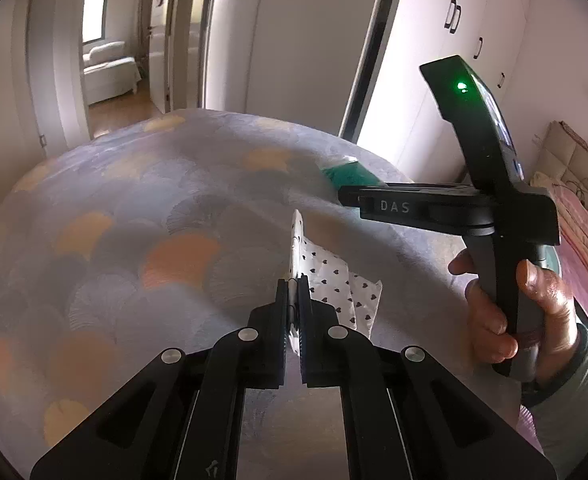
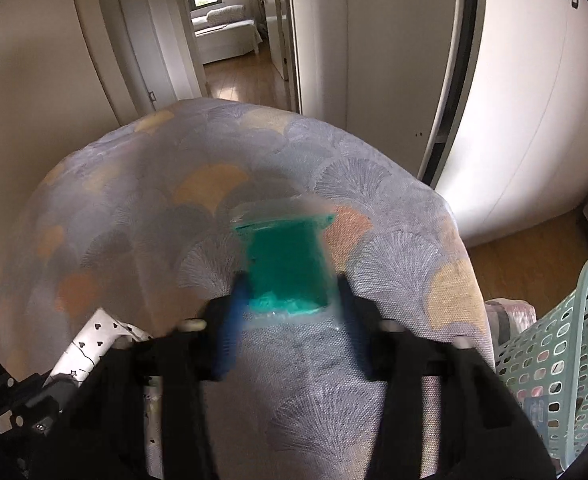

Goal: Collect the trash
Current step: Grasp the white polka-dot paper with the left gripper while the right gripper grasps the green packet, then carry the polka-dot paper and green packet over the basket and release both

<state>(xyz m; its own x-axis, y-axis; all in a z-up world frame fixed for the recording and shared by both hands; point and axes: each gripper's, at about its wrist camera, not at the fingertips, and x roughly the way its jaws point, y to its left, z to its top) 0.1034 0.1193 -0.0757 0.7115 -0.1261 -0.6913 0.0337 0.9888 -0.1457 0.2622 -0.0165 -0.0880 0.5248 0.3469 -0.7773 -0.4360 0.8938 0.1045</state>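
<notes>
My left gripper (image 1: 293,294) is shut on a white wrapper with small black hearts (image 1: 334,280), held just above the patterned bedspread (image 1: 153,220). The wrapper also shows at the lower left of the right wrist view (image 2: 101,328). A green plastic packet (image 2: 287,264) lies on the bedspread (image 2: 394,216). My right gripper (image 2: 289,284) is open, with its fingers on either side of the packet's near end; the view is blurred. In the left wrist view the packet (image 1: 348,174) shows beyond the right gripper's body (image 1: 434,206).
A pale green perforated basket (image 2: 566,344) stands at the right of the bed. White wardrobe doors (image 2: 534,100) are at the right, and an open doorway (image 2: 237,52) leads to another room with a white sofa. Pink bedding (image 1: 582,232) lies at the far right.
</notes>
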